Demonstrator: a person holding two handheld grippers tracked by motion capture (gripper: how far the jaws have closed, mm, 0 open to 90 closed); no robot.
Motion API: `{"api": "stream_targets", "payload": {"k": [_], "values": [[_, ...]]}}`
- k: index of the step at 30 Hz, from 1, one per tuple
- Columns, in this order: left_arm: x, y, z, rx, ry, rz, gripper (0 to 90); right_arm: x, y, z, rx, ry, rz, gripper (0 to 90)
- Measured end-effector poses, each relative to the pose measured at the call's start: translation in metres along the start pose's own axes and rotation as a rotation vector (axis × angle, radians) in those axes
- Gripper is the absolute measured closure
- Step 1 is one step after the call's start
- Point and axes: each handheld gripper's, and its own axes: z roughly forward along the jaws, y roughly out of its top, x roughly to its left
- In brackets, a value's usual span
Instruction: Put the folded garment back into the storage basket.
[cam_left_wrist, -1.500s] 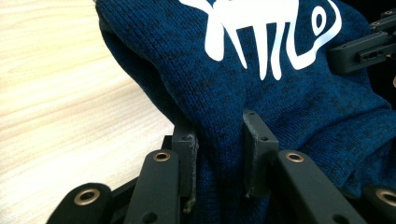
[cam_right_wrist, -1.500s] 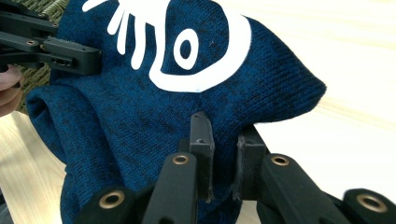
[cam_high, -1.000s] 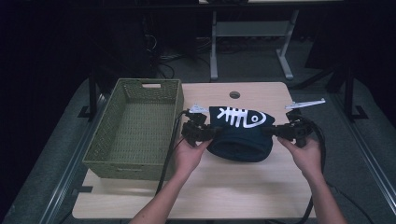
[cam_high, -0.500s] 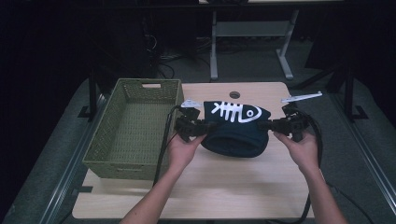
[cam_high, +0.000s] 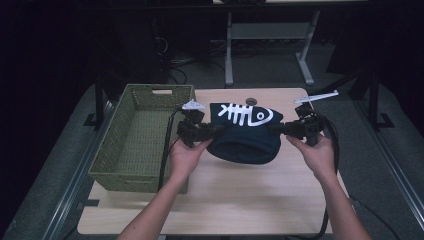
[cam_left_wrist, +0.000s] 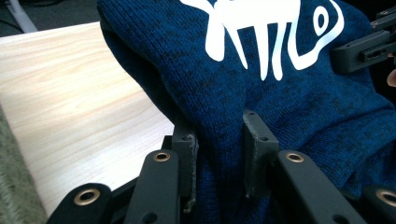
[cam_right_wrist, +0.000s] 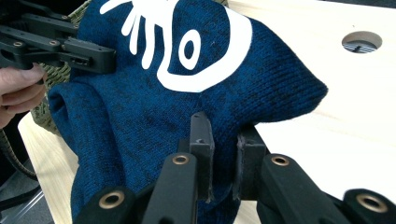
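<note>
1. A dark room surrounds a pale wood-grain desk (cam_high: 220, 200) with a round hole near its far edge.
2. The left hand-held gripper (cam_high: 212, 131) is clamped on a fold of the knit sweater (cam_high: 245, 137); the right hand-held gripper (cam_high: 276, 128) pinches the opposite side.
3. The sweater, dark blue with a white fish-skeleton print, hangs stretched between them, long axis running parallel to the desk's near edge, above its centre.
4. A green woven basket (cam_high: 115, 155) sits at the left edge; bare desk lies toward the near edge.
</note>
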Motion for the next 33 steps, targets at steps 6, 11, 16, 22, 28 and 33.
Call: {"api": "stream_targets", "payload": {"k": [6, 11, 16, 22, 28, 33], "values": [[0.006, 0.001, -0.01, -0.005, 0.005, -0.002, 70.6, 0.007, 0.008, 0.006, 0.001, 0.007, -0.019, 80.8], [0.011, 0.002, -0.019, -0.004, 0.011, 0.006, 70.5, 0.011, 0.013, 0.011, -0.002, 0.023, -0.016, 80.8], [0.015, 0.005, -0.027, -0.008, 0.023, 0.01, 70.5, 0.017, 0.02, 0.014, -0.003, 0.028, -0.028, 80.8], [0.019, 0.005, -0.035, -0.016, 0.031, 0.007, 70.5, 0.023, 0.025, 0.019, -0.008, 0.027, -0.038, 80.7], [0.023, 0.006, -0.04, -0.011, 0.04, 0.007, 70.5, 0.029, 0.03, 0.025, -0.003, 0.03, -0.043, 80.7], [0.027, 0.006, -0.045, -0.014, 0.047, 0.0, 70.5, 0.033, 0.034, 0.028, 0.001, 0.036, -0.046, 80.7]]}}
